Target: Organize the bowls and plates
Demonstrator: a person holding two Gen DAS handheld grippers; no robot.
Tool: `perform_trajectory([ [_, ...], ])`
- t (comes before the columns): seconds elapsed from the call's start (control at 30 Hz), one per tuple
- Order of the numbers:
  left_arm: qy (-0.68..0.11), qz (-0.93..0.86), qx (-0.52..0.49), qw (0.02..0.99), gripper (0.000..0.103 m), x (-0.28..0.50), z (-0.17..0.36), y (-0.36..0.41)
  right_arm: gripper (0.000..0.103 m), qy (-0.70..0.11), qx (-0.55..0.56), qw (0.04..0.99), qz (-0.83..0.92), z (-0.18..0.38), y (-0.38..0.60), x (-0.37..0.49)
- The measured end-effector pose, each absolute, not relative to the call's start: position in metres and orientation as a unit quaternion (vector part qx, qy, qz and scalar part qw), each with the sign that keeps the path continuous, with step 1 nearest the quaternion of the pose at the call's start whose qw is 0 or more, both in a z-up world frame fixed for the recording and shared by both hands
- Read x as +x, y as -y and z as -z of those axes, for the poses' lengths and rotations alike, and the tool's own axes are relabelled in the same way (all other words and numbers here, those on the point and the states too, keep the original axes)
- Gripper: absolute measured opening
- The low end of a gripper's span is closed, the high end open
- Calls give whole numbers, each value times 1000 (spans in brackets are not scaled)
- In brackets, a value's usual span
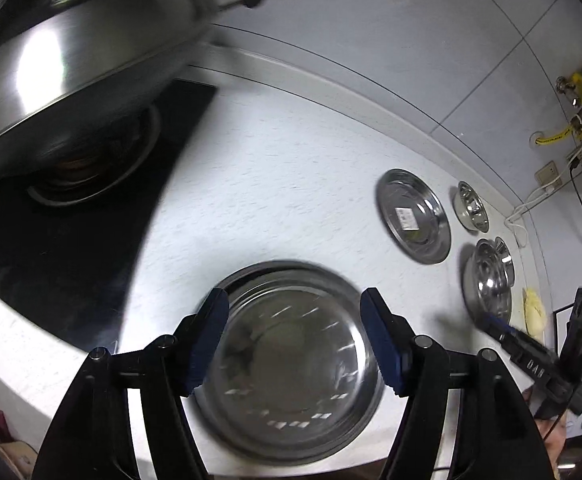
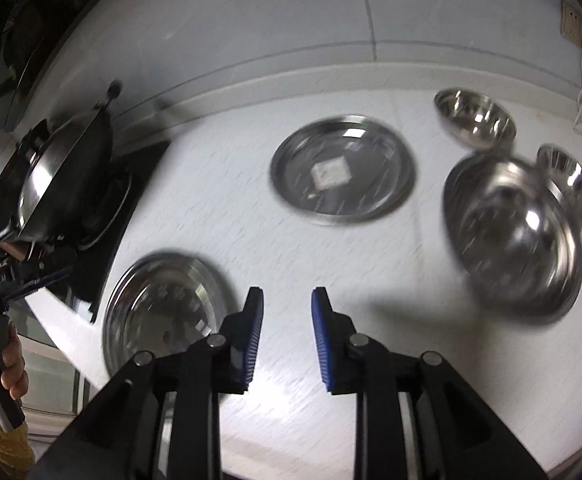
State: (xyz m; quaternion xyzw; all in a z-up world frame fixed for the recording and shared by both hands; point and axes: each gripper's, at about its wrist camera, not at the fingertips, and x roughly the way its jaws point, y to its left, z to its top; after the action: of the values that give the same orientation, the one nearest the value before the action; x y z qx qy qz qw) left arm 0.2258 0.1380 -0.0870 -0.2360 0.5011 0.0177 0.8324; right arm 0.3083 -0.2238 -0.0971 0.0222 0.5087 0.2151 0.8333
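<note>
A large steel plate [image 1: 291,360], apparently stacked on another, lies on the white counter [image 1: 271,200] near its front edge. My left gripper [image 1: 293,296] hangs above it, open, with its pads clear of the rim. A second plate [image 1: 413,216] with a sticker lies further right, and a small bowl [image 1: 471,206] sits past it. A wide dish [image 2: 515,236] has another small bowl [image 2: 571,176] leaning at its far side. My right gripper [image 2: 287,296] stands open over bare counter, between the near plate [image 2: 159,304] and the wide dish, with nothing between its fingers.
A lidded steel wok [image 1: 71,80] sits on a black glass stove [image 1: 71,260] at the left. The tiled wall [image 1: 371,40] closes the back, with yellow gas fittings [image 1: 579,92], a socket and cables at the right. A yellow cloth [image 1: 535,314] lies by the right end.
</note>
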Motion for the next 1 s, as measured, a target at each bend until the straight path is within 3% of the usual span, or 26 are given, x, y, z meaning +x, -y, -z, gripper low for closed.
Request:
perform_trajectory([
  [0.17, -518, 6, -240, 821, 63, 280, 100, -108, 28, -518, 12, 830, -205, 93, 245, 376],
  [0.4, -553, 32, -247, 795, 70, 368, 134, -70, 30, -565, 15, 803, -190, 127, 263, 463],
  [0.57, -571, 18, -229, 788, 71, 415, 159, -57, 30, -584, 16, 790, -185, 152, 264, 496],
  [0.63, -578, 16, -222, 785, 81, 426, 169, -53, 30, -591, 6, 787, -176, 162, 260, 504],
  [0.83, -594, 6, -218, 774, 83, 449, 190, -47, 31, -610, -6, 774, -169, 185, 252, 516],
  [1.0, -601, 0, -221, 768, 90, 456, 199, -45, 54, -605, -17, 778, -166, 189, 248, 521],
])
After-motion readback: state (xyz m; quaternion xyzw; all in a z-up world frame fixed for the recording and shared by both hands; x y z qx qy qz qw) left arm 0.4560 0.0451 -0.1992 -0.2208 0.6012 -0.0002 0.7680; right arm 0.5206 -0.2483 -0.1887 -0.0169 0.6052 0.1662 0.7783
